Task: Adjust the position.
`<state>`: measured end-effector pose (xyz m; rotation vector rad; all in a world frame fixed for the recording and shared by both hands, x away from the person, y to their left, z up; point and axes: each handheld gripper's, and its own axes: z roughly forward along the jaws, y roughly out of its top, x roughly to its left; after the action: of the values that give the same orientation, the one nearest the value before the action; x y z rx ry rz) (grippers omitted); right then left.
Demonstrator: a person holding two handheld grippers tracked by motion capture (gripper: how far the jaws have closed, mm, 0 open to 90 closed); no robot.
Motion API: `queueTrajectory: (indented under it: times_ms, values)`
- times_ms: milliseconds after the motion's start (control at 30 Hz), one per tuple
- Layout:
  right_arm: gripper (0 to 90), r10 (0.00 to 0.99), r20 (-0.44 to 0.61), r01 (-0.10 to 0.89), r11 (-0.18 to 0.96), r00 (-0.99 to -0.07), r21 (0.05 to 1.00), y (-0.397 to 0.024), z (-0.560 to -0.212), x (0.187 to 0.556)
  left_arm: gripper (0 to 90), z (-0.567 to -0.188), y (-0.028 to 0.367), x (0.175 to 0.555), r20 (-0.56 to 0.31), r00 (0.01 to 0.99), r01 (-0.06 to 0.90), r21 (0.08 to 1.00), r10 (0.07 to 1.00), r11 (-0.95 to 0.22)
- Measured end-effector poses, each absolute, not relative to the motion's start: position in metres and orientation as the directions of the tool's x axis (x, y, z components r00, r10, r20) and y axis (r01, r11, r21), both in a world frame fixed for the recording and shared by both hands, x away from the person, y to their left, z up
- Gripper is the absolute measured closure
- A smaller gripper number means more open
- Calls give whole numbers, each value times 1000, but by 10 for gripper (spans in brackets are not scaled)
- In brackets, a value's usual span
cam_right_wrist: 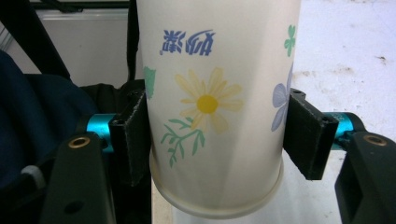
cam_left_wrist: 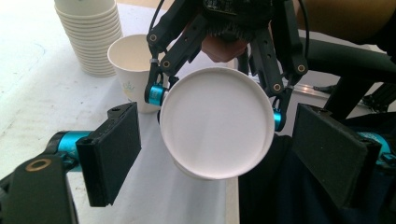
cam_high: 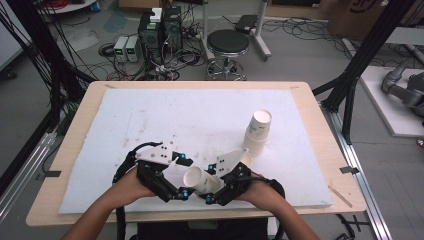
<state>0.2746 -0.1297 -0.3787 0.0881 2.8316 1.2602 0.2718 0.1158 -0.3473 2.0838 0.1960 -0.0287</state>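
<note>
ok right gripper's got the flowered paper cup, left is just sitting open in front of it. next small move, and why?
Probably ease the left gripper forward so its open jaws straddle the base of the white flowered paper cup. The right gripper is shut on that cup's sides, holding it on its side above the white foam board, base toward the left gripper, which sits open just short of it, roughly centred.

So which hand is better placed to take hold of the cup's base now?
The left. Its tongs stand open on both sides of the paper cup, whose base faces them. The right tongs already clamp the cup's wall.
</note>
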Motion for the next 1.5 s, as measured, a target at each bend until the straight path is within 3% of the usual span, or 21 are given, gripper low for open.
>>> queueTrajectory:
  times_ms: [667, 1333, 1433, 1500]
  values:
    - [325, 37, -33, 8, 783, -999, 622, -113, -371, 276, 186, -355, 105, 274, -118, 987, 158, 818, 108, -554]
    - [323, 21, -22, 3, 803, -1000, 596, -108, -377, 275, 346, -363, 102, 277, -122, 988, 154, 785, 93, -601]
    - [285, 18, -36, -8, 793, -999, 610, -110, -378, 276, 350, -363, 103, 277, -115, 989, 147, 791, 91, -594]
    - [197, 37, -34, 8, 775, -999, 633, -112, -377, 275, 354, -364, 105, 276, -113, 989, 146, 807, 92, -572]
